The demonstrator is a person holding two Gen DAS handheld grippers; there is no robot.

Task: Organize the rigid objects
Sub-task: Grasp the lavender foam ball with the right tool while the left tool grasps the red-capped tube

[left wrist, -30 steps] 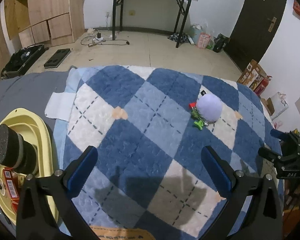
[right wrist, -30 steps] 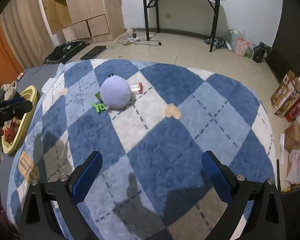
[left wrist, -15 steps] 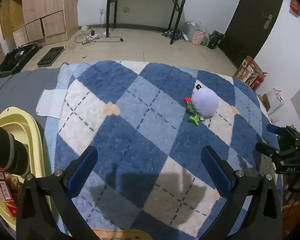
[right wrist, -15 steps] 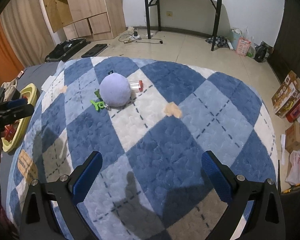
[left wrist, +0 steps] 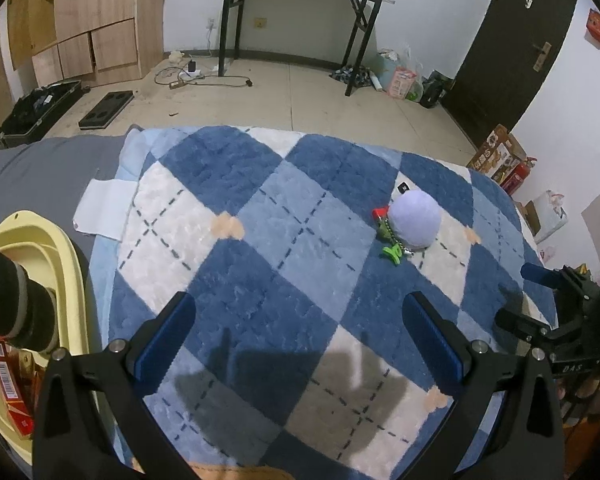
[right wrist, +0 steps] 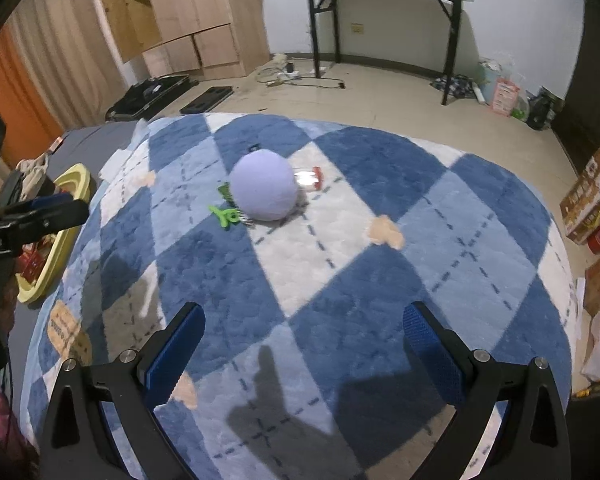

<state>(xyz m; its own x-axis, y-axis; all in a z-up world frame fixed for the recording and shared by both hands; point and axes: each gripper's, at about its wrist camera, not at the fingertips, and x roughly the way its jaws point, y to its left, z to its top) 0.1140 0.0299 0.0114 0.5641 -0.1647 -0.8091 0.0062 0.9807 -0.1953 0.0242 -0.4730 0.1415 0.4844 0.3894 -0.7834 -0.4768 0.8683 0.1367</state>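
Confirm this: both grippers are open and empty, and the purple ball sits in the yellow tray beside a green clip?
Not quite. The purple ball sits on the blue checked blanket, not in the yellow tray, as the right wrist view shows. The green clip and both open, empty grippers are right.

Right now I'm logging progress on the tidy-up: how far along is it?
Partly done. The yellow tray already holds a black foam-topped cylinder and red packets. Nothing is in hand: the left tool and right tool are both open and hover over the quilt. Left on the quilt: the lilac ball, green clip and a small red-capped container.
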